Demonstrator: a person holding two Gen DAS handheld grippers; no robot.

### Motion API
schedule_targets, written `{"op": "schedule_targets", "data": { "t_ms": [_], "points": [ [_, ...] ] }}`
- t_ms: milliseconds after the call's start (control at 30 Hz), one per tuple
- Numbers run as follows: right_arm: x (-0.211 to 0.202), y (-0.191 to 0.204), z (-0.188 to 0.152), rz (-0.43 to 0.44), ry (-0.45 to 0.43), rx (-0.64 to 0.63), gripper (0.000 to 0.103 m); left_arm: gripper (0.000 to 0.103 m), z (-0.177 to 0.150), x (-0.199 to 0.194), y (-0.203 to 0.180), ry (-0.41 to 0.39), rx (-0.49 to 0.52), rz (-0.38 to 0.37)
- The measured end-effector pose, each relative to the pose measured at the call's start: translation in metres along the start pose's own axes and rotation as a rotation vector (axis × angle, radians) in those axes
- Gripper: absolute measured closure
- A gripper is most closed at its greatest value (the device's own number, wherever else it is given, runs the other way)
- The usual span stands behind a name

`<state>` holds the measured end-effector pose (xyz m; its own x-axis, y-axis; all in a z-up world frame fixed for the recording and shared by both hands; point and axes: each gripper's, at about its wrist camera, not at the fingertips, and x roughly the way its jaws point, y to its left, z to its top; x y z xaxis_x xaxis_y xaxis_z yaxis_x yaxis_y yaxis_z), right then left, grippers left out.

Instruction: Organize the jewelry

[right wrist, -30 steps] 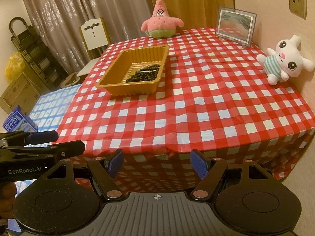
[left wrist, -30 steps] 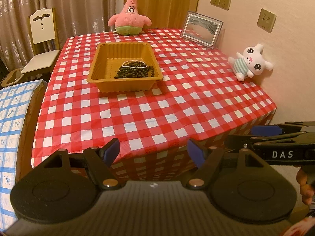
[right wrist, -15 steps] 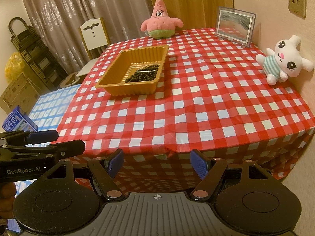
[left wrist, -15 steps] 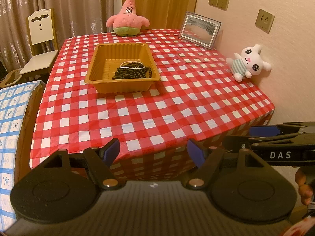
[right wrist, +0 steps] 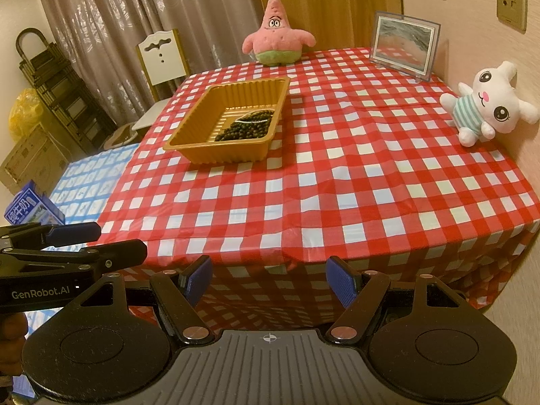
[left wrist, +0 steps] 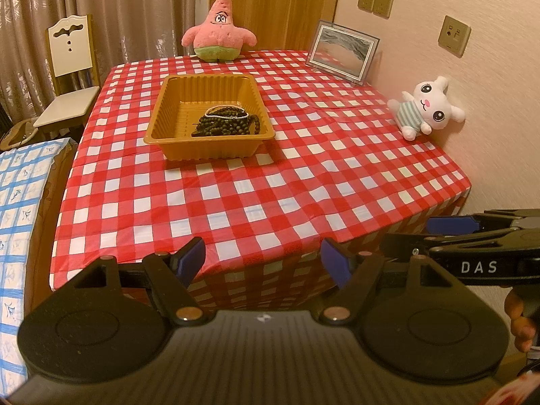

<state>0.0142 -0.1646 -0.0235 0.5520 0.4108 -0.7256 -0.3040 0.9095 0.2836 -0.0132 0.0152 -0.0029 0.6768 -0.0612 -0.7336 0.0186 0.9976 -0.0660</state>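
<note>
While the left gripper (left wrist: 262,260) hangs just off the near edge of the table (left wrist: 236,202), its blue pads stand wide apart with nothing between them. A tan tray (left wrist: 158,135) sits toward the far left corner, and dark beads (left wrist: 226,123) lie in its near right part. The right gripper (left wrist: 452,224) pokes in beside it, low on the right.

From the right view, the right gripper (right wrist: 268,278) is wide too and holds nothing. The tray (right wrist: 189,148) sits well away from it, with the beads (right wrist: 246,128) inside. A white bunny toy (right wrist: 486,104) leans at the right edge.
</note>
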Motion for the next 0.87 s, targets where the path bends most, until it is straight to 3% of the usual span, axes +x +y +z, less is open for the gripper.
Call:
{"op": "schedule_targets", "data": {
  "t_ms": [867],
  "points": [
    [0.011, -0.004, 0.006, 0.005, 0.013, 0.002, 0.029, 0.029, 0.005, 0.007, -0.001, 0.006, -0.003, 0.004]
  ]
}}
